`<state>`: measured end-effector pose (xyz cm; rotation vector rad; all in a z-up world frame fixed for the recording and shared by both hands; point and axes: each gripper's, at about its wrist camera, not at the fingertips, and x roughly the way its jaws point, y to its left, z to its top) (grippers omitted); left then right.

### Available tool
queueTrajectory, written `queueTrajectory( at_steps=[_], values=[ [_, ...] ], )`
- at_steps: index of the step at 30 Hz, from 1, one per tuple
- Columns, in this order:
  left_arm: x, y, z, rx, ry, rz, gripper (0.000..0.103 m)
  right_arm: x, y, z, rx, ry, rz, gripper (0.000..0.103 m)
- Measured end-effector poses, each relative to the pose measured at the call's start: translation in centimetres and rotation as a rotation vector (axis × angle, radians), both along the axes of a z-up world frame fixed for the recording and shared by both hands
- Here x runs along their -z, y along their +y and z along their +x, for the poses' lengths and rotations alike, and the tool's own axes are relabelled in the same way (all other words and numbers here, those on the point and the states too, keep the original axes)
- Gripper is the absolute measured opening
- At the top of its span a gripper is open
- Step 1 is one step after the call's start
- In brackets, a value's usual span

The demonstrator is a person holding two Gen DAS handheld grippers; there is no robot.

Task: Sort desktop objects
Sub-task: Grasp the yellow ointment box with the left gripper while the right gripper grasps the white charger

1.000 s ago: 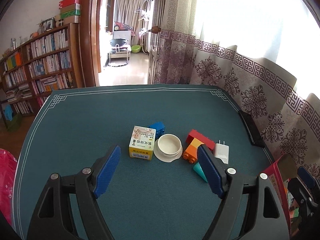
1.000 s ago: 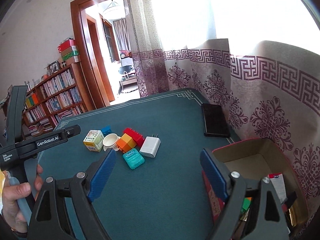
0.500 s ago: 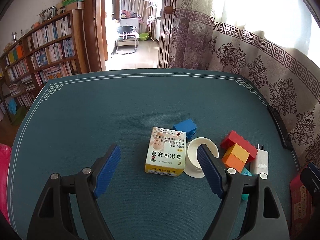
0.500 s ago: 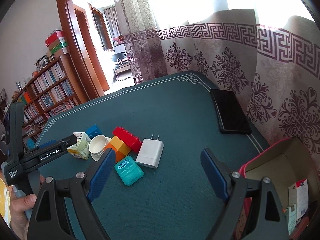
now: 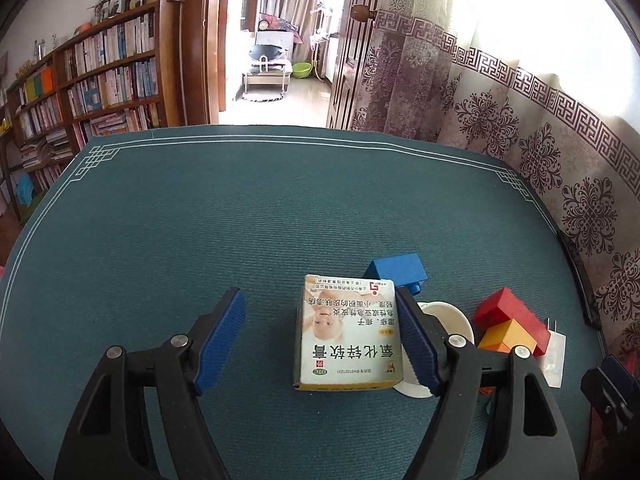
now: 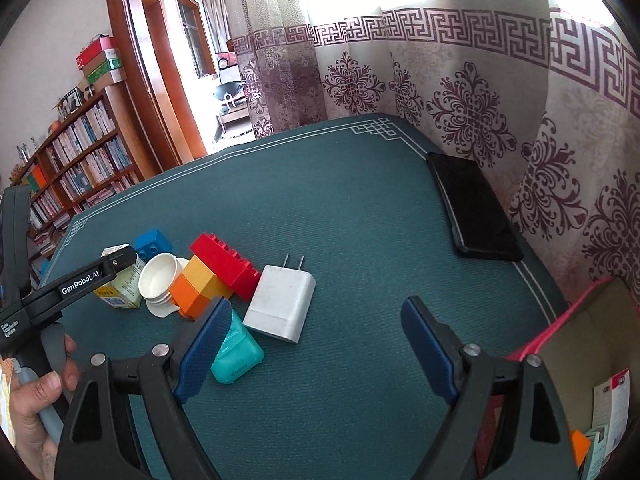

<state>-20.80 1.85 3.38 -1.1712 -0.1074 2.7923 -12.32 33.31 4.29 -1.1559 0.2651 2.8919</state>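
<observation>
Table [image 5: 280, 208], green mat w/ white border lines: we count all loose items in one cluster toward its right side; a curtain [image 6: 460, 92] hangs along that right edge.

Cardboard box [image 6: 592, 344], red rim, open, at near right corner, papers inside.

Phone [image 6: 472, 208], black, flat by right edge, well apart from cluster.

Left gripper [image 5: 320, 336]: jaws closing, medicine box between them. Right pad looks against the box's right side, left pad apart from it w/ bare mat between. Not clamped yet, as far as we see.

Right gripper [image 6: 316, 344]: jaws wide, only bare mat between them; left finger overlaps the teal case in view, contact unclear.

Medicine box [image 5: 348, 332], white/yellow, lying flat, leftmost of cluster.

Charger [image 6: 280, 304], white, prongs toward far edge, just beside red brick.

Red brick [image 6: 226, 264], long, touching the orange/yellow block.

Orange/yellow block [image 6: 200, 286], between cup and red brick.

Cup [image 6: 160, 280], white, tipped on its side, beside medicine box.

Blue brick [image 5: 398, 272], just behind medicine box, toward far edge.

Teal floss case [image 6: 236, 356], nearest to us in cluster, just beside charger.
</observation>
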Motion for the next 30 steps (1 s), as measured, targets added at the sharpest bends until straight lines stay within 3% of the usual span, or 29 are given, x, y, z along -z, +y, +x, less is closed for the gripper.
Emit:
queueTrajectory(
  at_steps=[2, 15, 21, 22, 28, 30],
  values=[
    [0.2, 0.0, 0.0, 0.008, -0.003, -0.016, 0.048, 0.4, -0.2, -0.4, 0.001, -0.009, 0.01, 0.089],
    [0.0, -1.5, 1.0, -0.039, 0.027, 0.013, 0.048, 2.3, -2.9, -2.2, -0.04, -0.046, 0.074, 0.088],
    [-0.2, -0.9, 1.4, -0.021, 0.031, 0.028, 0.048, 2.7, -3.6, -3.1, -0.044, -0.058, 0.09, 0.069],
    [-0.3, -0.8, 1.4, -0.018, 0.031, 0.029, 0.048, 2.9, -3.6, -3.4, -0.044, -0.068, 0.095, 0.06],
    [-0.7, -0.4, 1.7, -0.005, 0.038, 0.04, 0.048, 3.4, -4.4, -3.9, -0.044, -0.069, 0.156, 0.057],
    [-0.8, -0.4, 1.8, -0.004, 0.042, 0.048, 0.048, 3.3, -4.4, -3.8, -0.045, -0.067, 0.155, 0.052]
  ],
)
